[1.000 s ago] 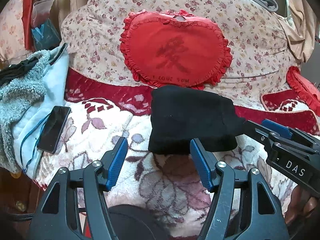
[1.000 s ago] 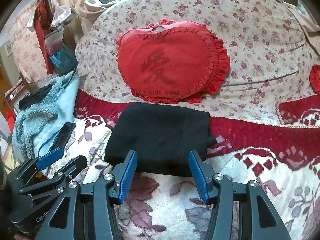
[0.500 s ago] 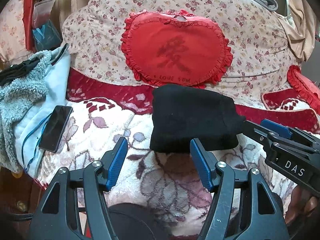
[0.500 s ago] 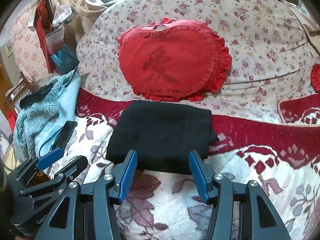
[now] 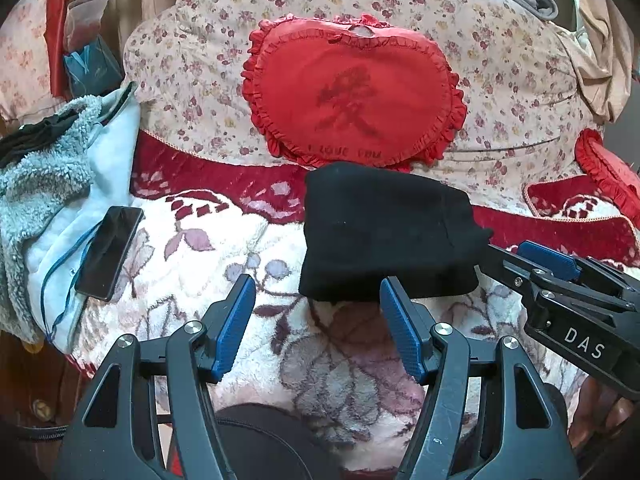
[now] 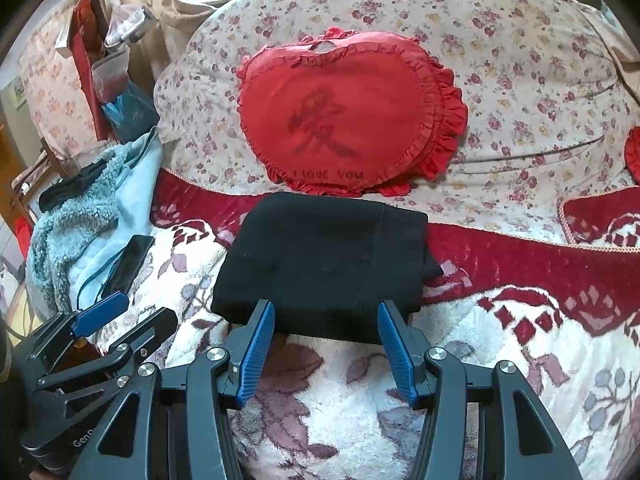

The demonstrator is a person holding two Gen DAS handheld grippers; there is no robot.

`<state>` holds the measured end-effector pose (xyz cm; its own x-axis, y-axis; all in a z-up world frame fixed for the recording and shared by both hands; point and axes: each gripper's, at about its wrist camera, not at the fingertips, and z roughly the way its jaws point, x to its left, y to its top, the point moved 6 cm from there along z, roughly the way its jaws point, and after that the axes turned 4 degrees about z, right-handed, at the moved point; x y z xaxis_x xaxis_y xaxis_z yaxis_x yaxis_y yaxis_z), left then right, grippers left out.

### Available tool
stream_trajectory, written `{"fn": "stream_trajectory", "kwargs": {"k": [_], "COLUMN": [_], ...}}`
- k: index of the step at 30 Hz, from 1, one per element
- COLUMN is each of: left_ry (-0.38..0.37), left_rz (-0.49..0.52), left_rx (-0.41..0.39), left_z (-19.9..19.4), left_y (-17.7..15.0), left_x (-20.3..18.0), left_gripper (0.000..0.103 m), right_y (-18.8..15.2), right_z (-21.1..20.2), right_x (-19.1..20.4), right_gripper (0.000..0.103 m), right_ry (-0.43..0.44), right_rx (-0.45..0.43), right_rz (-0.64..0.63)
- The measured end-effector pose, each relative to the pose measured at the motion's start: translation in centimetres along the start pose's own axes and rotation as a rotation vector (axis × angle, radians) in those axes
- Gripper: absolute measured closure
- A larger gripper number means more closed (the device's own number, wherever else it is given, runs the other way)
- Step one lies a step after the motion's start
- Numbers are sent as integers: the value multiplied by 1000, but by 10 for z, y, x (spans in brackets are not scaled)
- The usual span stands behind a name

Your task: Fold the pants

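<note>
Bedroom. A bed covered by a plush floral blanket (image 5: 248, 312), white with a dark red border, backed by a rosebud-print quilt (image 6: 500, 92).

Left gripper (image 5: 316, 312): blue-padded jaws stand wide apart, nothing between them, held above bare blanket. Its right fingertip sits just at the near left corner of the pants; contact cannot be told.

Right gripper (image 6: 326, 332): jaws also parted, empty, tips at the near edge of the pants, straddling the middle of that edge without pressing on it. In the left wrist view this gripper comes in from the right, its tips at the right end of the bundle.

Black pants (image 6: 324, 264): folded into a compact, thick rectangle, lying flat on the blanket where white pile meets the red border. A small bit of cloth pokes out at the right side.

Just behind the pants: a red heart-shaped cushion (image 5: 352, 96) with frilled edge and a dark character, leaning on the quilt.

Left of the bed: a pale blue fleece garment (image 5: 60, 184) in a heap, a dark phone (image 5: 110, 252) lying on its edge with a thin blue cord beside it.
</note>
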<state>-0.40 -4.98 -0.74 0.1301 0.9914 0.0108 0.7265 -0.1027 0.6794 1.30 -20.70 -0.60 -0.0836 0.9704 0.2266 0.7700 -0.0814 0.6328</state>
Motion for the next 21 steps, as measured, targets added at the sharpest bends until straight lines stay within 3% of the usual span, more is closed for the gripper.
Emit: {"fn": "stream_trajectory", "kwargs": {"k": [21], "left_ry": [-8], "left_rz": [-12], "left_rx": [26], "left_z": [11], "left_y": [-3], "left_x": [2], "left_gripper": [38], "right_y": [-5], "right_z": [12], "right_x": [-6], "right_gripper": [51], "right_ry": [1], "right_rx": [29], "right_rz": [7]}}
